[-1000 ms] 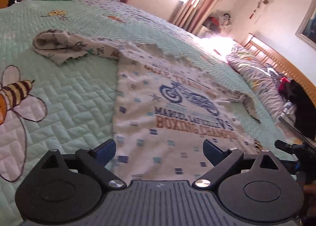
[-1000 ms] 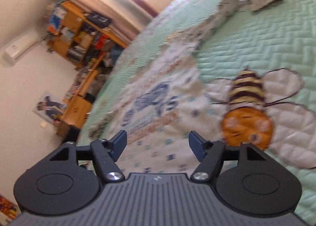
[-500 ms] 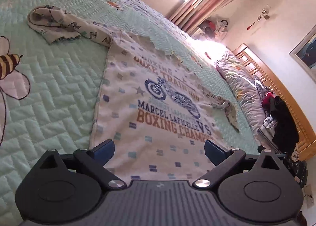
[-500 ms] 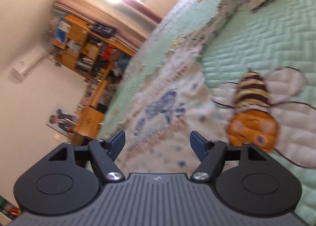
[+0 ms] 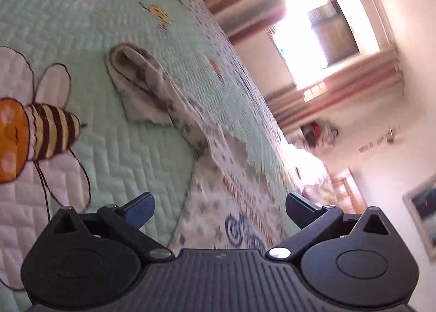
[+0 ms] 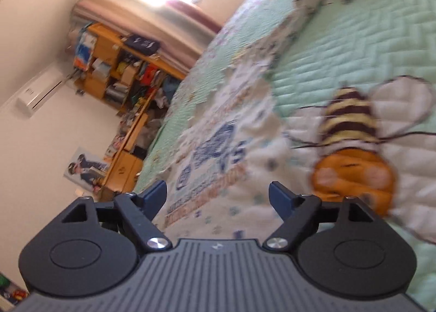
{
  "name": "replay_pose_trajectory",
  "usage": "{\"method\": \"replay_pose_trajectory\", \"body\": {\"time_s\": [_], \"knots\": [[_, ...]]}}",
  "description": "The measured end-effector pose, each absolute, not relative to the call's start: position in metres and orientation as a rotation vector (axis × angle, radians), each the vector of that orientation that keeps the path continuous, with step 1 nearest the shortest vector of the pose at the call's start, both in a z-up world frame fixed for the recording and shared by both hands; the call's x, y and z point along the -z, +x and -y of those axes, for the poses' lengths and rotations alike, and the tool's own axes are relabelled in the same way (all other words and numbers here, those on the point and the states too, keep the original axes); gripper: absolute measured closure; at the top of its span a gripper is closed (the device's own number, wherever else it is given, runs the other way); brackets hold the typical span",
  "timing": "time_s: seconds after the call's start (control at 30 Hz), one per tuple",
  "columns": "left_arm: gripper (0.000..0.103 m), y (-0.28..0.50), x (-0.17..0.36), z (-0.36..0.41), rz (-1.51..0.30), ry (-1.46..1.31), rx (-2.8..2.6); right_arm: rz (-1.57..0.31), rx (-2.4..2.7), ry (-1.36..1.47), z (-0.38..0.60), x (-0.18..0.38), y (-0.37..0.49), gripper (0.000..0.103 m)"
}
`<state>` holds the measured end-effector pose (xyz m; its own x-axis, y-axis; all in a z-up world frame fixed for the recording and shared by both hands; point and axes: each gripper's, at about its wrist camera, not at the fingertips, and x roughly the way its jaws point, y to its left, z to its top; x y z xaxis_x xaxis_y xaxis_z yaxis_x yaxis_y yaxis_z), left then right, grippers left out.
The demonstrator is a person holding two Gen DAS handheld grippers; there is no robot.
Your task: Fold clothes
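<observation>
Evidently laid out for folding: the printed T-shirt (image 5: pixel 226 211) lies front up on the mint quilted bedspread (image 5: pixel 130 148), one sleeve (image 5: pixel 141 88) stretched far out beside the appliqué bee (image 5: pixel 41 132). Left gripper (image 5: pixel 219 210) hangs wide over the shirt's edge, nothing held. Right gripper (image 6: pixel 218 197) — jaws opening, nothing between them — hovers over the hem, probably lining up a pinch.

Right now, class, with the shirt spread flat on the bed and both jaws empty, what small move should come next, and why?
Probably lower the left gripper onto the near side edge of the shirt and pinch it. The shirt lies flat on the quilt, its sleeve stretched out, nothing folded yet. Both grippers are empty; the right gripper jaws are opening over the shirt's print.
</observation>
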<state>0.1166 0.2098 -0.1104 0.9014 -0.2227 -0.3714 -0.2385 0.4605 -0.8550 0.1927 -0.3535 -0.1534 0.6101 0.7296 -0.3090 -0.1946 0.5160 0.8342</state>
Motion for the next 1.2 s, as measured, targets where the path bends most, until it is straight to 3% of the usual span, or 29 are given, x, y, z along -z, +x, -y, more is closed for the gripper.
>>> {"method": "replay_pose_trajectory", "body": {"time_s": [0.2, 0.53, 0.77, 1.07, 1.13, 1.2], "knots": [[0.001, 0.154, 0.111, -0.257, -0.404, -1.218, -0.162, -0.726, -0.663, 0.798, 0.316, 0.155, 0.198, 0.02], [0.001, 0.179, 0.149, -0.254, -0.447, -1.259, -0.212, -0.717, -0.656, 0.768, 0.309, 0.163, 0.196, 0.018], [0.01, 0.197, 0.156, -0.254, -0.402, -1.133, -0.216, -0.721, -0.674, 0.754, 0.309, 0.164, 0.194, 0.018], [0.044, 0.198, 0.164, -0.255, -0.418, -1.062, -0.225, -0.734, -0.677, 0.742, 0.308, 0.161, 0.191, 0.018], [0.071, 0.202, 0.164, -0.257, -0.456, -1.031, -0.256, -0.738, -0.666, 0.732, 0.307, 0.159, 0.189, 0.018], [0.089, 0.207, 0.164, -0.258, -0.504, -0.97, -0.29, -0.743, -0.654, 0.721, 0.306, 0.157, 0.187, 0.018]]}}
